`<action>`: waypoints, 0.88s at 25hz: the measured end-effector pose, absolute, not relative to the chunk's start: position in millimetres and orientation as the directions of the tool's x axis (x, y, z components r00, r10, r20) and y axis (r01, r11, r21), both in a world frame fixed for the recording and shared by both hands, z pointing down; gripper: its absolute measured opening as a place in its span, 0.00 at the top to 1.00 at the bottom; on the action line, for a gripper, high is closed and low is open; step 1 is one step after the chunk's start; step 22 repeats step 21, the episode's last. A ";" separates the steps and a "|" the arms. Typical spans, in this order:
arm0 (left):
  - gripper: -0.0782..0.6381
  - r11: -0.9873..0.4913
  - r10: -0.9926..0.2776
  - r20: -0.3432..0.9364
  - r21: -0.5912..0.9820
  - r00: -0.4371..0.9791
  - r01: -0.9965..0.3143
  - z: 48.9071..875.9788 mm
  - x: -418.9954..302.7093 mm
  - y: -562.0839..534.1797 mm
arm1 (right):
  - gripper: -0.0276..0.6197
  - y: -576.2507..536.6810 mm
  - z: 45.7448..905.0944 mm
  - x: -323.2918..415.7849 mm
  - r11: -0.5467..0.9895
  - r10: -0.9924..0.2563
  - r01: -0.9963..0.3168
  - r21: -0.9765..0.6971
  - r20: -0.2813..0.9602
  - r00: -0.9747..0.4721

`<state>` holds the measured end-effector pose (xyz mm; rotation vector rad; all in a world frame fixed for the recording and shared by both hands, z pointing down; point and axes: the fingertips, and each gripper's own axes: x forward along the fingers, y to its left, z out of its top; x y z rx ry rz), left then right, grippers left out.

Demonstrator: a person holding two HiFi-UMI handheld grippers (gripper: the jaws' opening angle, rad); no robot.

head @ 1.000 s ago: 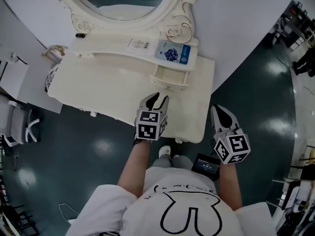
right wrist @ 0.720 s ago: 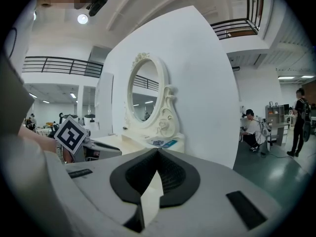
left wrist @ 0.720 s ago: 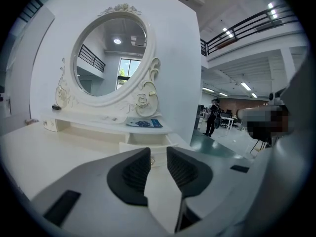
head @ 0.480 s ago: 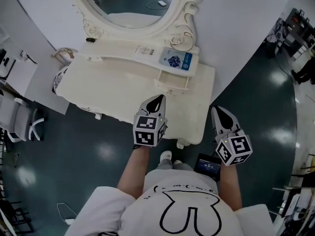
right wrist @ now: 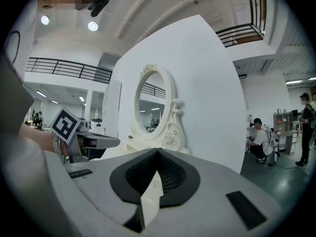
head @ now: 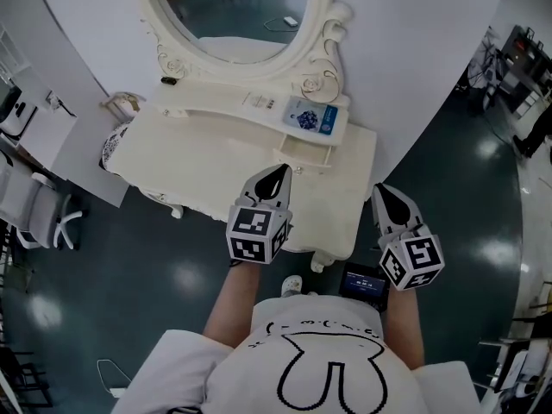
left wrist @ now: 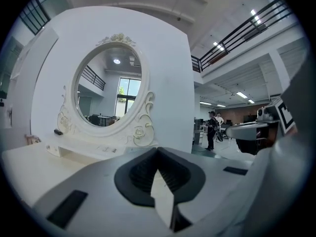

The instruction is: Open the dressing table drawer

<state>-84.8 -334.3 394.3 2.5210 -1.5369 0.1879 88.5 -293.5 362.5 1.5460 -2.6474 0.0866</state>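
Dark glossy flooring [head: 129, 266] is seen all round a cream dressing table [head: 345, 214] that is set against a white wall [head: 414, 41], with an oval mirror [head: 237, 15] at its back. The drawer [head: 304, 155], a small one, is set in the raised shelf [head: 216, 110] under the mirror, toward the shelf's right end. It is seen standing out from the shelf front over the table, so it is judged to be already drawn open, at least in part. Its long axis runs along the shelf front, across the head view, and its travel is toward the person [head: 319, 360]. Just short of its front, and a little to its left, the left gripper [head: 277, 173] is held with its tips pointed at the mirror. Its jaws, which have just been closing, are brought together with nothing between them. The right gripper [head: 385, 193] is held well apart from the drawer, above the table's right edge, its jaws likewise pressed together on nothing. The left gripper is thus the nearer. Should more pull be wanted, its jaws would have to be parted and carried forward and slightly rightward to the drawer front.
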 end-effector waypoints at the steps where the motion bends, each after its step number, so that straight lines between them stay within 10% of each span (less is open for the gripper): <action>1: 0.89 -0.449 -0.868 0.195 0.087 0.457 -0.889 391.3 -85.0 -334.3 | 0.94 -294.2 359.7 88.9 0.490 -0.868 -0.872 -0.006 0.088 -0.489; 22: 0.89 -0.461 -0.881 0.086 0.063 0.465 -0.885 353.4 -83.6 -336.7 | 0.94 -309.4 335.3 78.9 0.514 -0.858 -0.857 0.038 0.022 -0.514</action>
